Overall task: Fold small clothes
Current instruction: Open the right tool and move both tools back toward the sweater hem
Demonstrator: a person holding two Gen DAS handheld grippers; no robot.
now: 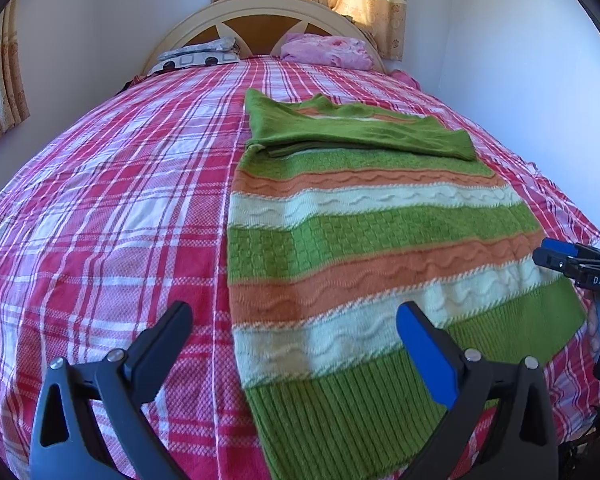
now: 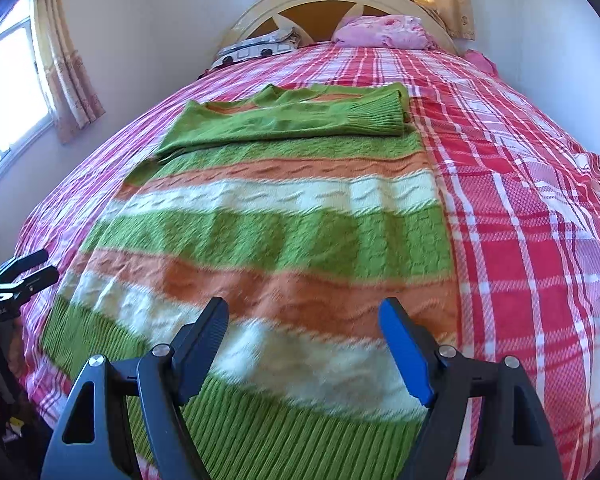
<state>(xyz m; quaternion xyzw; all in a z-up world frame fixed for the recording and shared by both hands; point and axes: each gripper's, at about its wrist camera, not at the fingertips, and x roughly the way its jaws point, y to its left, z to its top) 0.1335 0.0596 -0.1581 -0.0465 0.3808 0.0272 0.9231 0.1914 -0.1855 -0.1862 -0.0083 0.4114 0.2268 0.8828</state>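
A green, orange and white striped knitted sweater [image 1: 364,240] lies flat on the bed, its green sleeves folded across the chest at the far end. It also shows in the right wrist view [image 2: 284,232]. My left gripper [image 1: 296,320] is open and empty above the sweater's lower left hem. My right gripper [image 2: 304,316] is open and empty above the hem's right part. The right gripper also shows at the right edge of the left wrist view [image 1: 572,260]. The left gripper shows at the left edge of the right wrist view [image 2: 20,272].
The bed has a red and white plaid sheet [image 1: 100,220]. A patterned pillow [image 1: 196,54] and a pink pillow [image 1: 328,50] lie by the cream headboard [image 1: 268,10]. Walls stand on both sides. A window with curtains [image 2: 60,60] is on the left.
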